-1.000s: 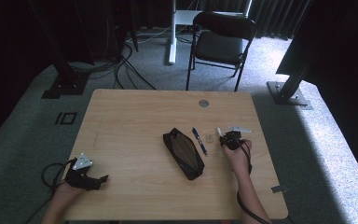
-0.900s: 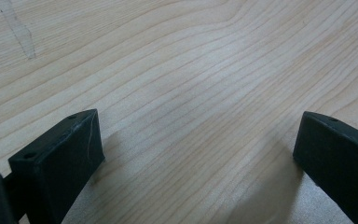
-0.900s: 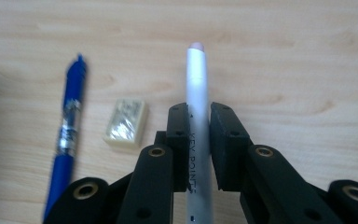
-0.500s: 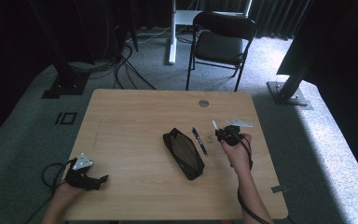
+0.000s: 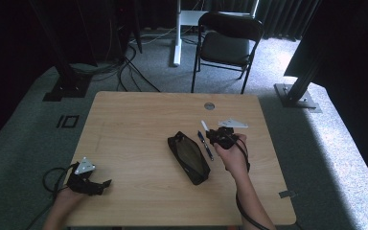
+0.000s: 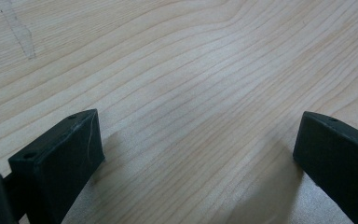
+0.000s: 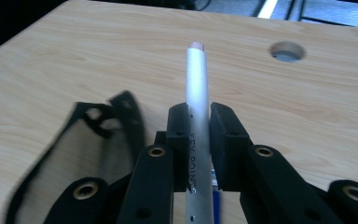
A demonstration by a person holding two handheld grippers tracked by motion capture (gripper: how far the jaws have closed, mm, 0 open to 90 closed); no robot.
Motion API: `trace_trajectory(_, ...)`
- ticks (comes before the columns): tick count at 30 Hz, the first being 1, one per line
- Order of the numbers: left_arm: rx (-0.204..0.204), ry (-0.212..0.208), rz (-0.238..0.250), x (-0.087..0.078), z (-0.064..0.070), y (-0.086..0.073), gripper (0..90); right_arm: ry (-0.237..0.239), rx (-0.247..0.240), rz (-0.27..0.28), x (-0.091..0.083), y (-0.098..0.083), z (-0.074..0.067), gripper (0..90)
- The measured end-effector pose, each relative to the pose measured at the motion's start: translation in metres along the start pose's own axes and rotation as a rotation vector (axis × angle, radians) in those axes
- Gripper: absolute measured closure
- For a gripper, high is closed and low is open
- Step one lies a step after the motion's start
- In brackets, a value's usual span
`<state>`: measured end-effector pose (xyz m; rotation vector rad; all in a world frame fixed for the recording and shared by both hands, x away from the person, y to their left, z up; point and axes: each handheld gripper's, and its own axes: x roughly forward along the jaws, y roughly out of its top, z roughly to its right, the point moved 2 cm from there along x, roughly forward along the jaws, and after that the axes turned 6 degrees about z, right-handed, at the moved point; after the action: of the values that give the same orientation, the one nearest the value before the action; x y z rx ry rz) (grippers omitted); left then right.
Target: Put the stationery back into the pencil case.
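At the near left corner of the table [image 5: 139,115], the person's left hand [image 5: 64,199] rests low with the left gripper [image 5: 106,183] lying close to the wood and pointing toward the table's middle; its jaws stand wide apart with nothing between them, and in the left gripper view only bare wood grain lies between and ahead of them. A broad stretch of bare tabletop separates this gripper from the black pouch [image 5: 189,157], which lies unzipped on a diagonal near the table's centre. At the near right, the right forearm comes in from the front edge and the right hand [image 5: 234,155] holds the right gripper [image 5: 211,135] raised above the surface, just right of the pouch. Its jaws are clamped on a white pen [image 7: 198,116], which projects forward beyond the pads; in the high view the pen's pale tip points up and away from the person. A dark blue pen [image 5: 205,145] lies on the wood between the pouch and the right hand, just beside the pouch. Beyond the gripper, bare wood runs to the far edge, interrupted by a round cable port [image 5: 209,106]. Past that edge a black folding chair [image 5: 227,40] stands on the grey carpet.
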<state>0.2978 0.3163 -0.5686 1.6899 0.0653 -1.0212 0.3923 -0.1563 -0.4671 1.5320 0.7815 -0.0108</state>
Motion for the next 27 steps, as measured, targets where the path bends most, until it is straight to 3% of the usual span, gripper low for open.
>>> trace_trajectory(9,0.002,0.000,0.000,0.000,0.000,0.000,1.6,0.071,-0.032,0.009,0.002,0.006,-0.032,78.4)
trace_trajectory(17,0.001,0.000,0.000,0.000,0.000,0.000,1.6,0.132,-0.046,-0.012,0.009,0.000,-0.055,78.4)
trace_trajectory(27,0.001,0.000,0.000,0.000,0.000,0.000,1.6,0.140,-0.064,-0.082,0.021,-0.012,-0.066,78.4)
